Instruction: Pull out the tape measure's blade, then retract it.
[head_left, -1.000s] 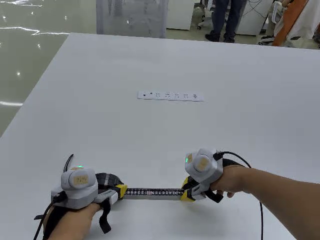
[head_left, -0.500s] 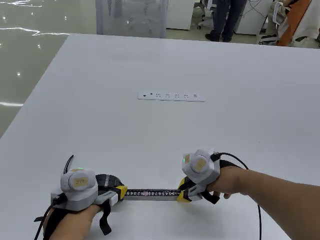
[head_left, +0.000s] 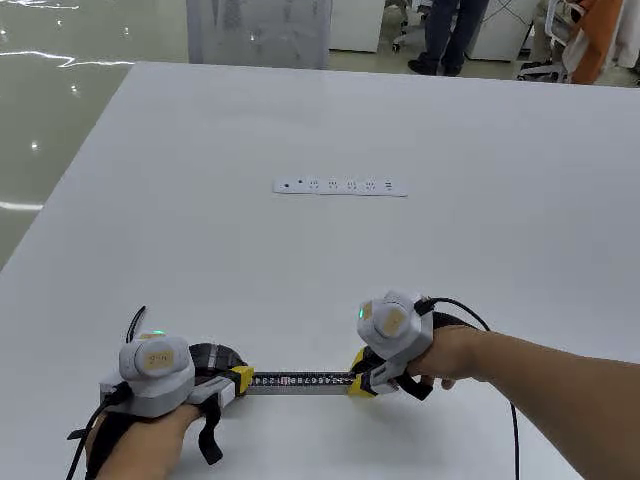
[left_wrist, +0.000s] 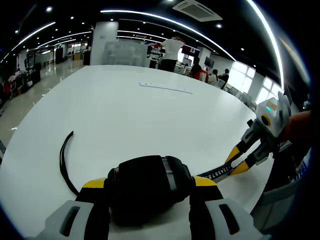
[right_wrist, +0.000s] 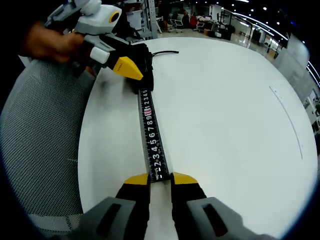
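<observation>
**Position.** The tape measure (left_wrist: 147, 189), a black case, sits at the near edge of the white desk (head_left: 300, 260). It is clamped between the yellow-tipped jaws of the left tool (head_left: 236, 380), which are closed against its two sides. A short length of blade (right_wrist: 151, 131) runs out from the case, straight and low over the desk, to the right tool (right_wrist: 160, 179). That tool's jaws are drawn almost together on the blade's free end. A power strip (head_left: 340, 186) lies well apart, further up the desk.

**Step in hand (judgement).** The blade is partly out. This moment alone does not show whether it is being drawn or returned.

**Recommendations for either direction:**
- The right tool should travel along the blade's own line, away from or toward the case mouth, with no sideways swing, so the blade neither kinks nor twists.
- The blade should stay flat and just above the desk.
- The left tool should hold the case firm and level so that it cannot roll under the pull.
- On the return, the end should be walked back under grip rather than let go, so that it does not snap in.

**Not verifiable.**
- The hook at the blade's end is hidden between the right tool's jaws.
- The case mouth is covered by a yellow jaw tip.
- No lock or brake can be made out.
- It cannot be told whether the case rests on the desk or is lifted clear.
- The numerals are illegible in the head view.
</observation>
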